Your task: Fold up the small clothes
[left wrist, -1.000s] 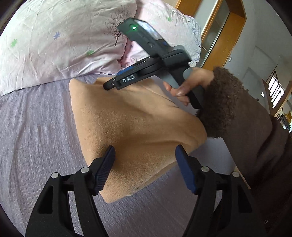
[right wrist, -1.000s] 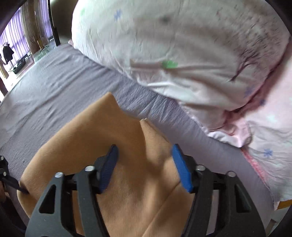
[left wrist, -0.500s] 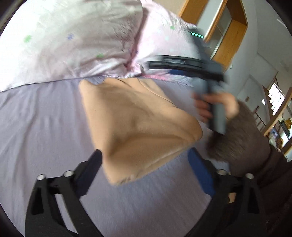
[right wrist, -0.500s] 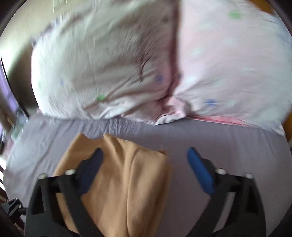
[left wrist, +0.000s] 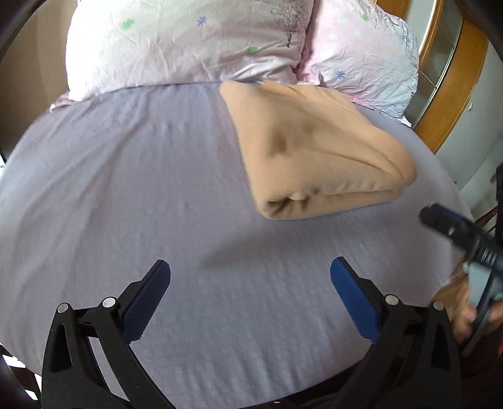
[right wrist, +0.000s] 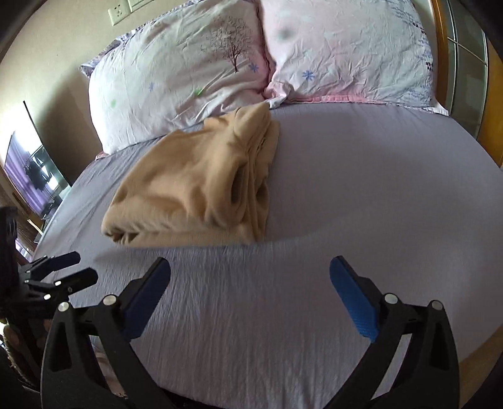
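Note:
A tan fleece garment [left wrist: 317, 151] lies folded in a thick bundle on the lilac bed sheet [left wrist: 132, 188], its far corner against the pillows. It also shows in the right wrist view [right wrist: 201, 179], left of centre. My left gripper [left wrist: 250, 295] is open and empty, held over bare sheet well short of the garment. My right gripper [right wrist: 250, 295] is open and empty too, back from the bundle. The right gripper shows at the right edge of the left wrist view [left wrist: 462, 232]; the left gripper shows at the left edge of the right wrist view [right wrist: 59, 270].
Two pale floral pillows [right wrist: 188, 72] [right wrist: 349, 53] lie along the head of the bed. A wooden frame [left wrist: 452, 81] stands at the right. A wall socket [right wrist: 121, 11] sits above the pillows. The bed's near edge [right wrist: 471, 352] curves at the lower right.
Both grippers have pulled back from the garment and opened wider. The garment, which lay under the grippers a second ago, now lies folded and free on the sheet.

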